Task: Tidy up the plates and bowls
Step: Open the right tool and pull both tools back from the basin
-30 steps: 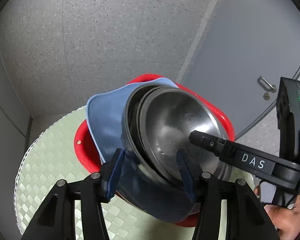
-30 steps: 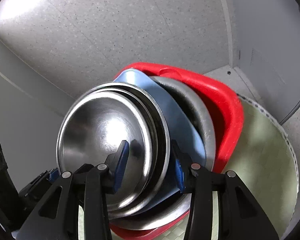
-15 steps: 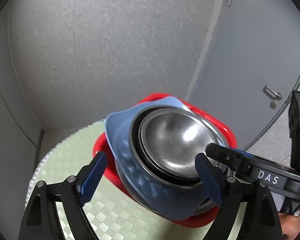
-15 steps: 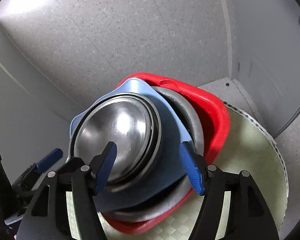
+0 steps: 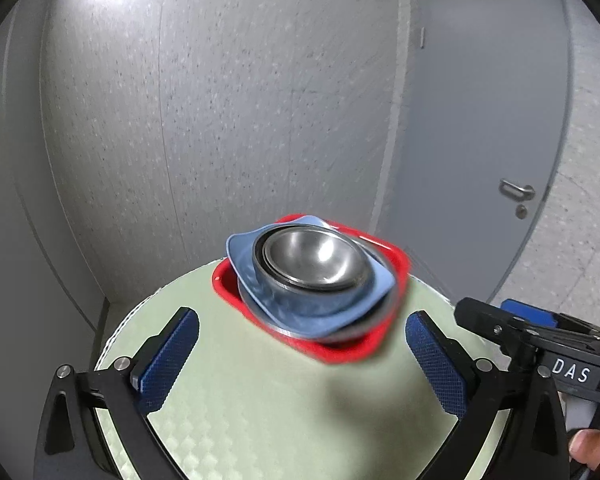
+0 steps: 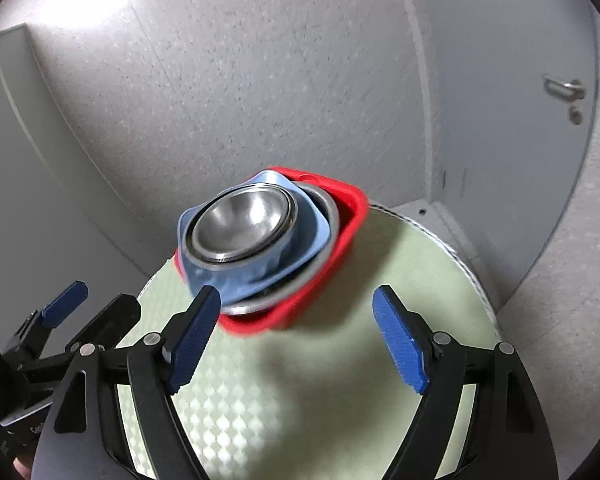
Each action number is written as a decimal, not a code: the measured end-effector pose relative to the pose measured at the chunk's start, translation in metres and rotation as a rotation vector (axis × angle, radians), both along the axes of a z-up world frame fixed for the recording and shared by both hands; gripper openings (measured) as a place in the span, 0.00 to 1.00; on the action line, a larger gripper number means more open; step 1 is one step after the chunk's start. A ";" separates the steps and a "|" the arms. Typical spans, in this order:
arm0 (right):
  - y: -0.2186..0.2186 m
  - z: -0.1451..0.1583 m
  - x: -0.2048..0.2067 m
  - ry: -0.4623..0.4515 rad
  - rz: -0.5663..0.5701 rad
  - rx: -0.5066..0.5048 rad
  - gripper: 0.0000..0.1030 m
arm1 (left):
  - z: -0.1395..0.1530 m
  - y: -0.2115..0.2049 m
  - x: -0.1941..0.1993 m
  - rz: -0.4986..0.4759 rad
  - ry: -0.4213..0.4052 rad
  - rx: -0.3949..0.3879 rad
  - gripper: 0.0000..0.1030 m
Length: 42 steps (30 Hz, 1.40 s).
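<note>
A stack of dishes stands on the far part of a round pale green table (image 5: 260,412) (image 6: 412,276). At the bottom is a red square dish (image 5: 340,350) (image 6: 340,240), then a wide steel plate (image 5: 394,300) (image 6: 328,208), a blue square dish (image 5: 308,312) (image 6: 244,276), and nested steel bowls (image 5: 312,260) (image 6: 240,224) on top. My left gripper (image 5: 300,356) hangs back from the stack, its jaws still opening with nothing between them. My right gripper (image 6: 300,336) is likewise drawn back, its jaws opening and empty. Each gripper shows at the edge of the other's view.
A speckled grey wall (image 5: 220,120) rises right behind the table. A grey door with a lever handle (image 5: 516,190) (image 6: 564,86) is to the right. The table's rim (image 6: 472,276) curves close behind the stack. A fingertip (image 5: 588,446) shows at the lower right.
Both grippers let go of the dish stack, opened wide and pulled back and upward. The stack now sits alone, smaller and farther off in both views.
</note>
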State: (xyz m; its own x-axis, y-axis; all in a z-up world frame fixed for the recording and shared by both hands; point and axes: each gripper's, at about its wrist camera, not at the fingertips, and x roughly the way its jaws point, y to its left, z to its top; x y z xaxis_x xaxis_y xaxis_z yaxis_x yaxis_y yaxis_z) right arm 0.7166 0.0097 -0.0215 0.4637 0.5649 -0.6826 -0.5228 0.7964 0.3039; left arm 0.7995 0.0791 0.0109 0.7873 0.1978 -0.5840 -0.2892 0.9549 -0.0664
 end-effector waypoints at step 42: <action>-0.121 0.065 -0.520 -0.347 -0.425 -0.098 1.00 | 0.052 -0.025 -0.622 -0.331 -0.264 0.100 0.99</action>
State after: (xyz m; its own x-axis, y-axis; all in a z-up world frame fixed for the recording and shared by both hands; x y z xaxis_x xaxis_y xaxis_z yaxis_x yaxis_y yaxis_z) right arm 0.1970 -0.1113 0.0431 0.8439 0.2206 -0.4891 -0.2054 0.9750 0.0854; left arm 0.1771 0.0541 0.0627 0.9374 -0.0447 -0.3453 0.0477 0.9989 0.0001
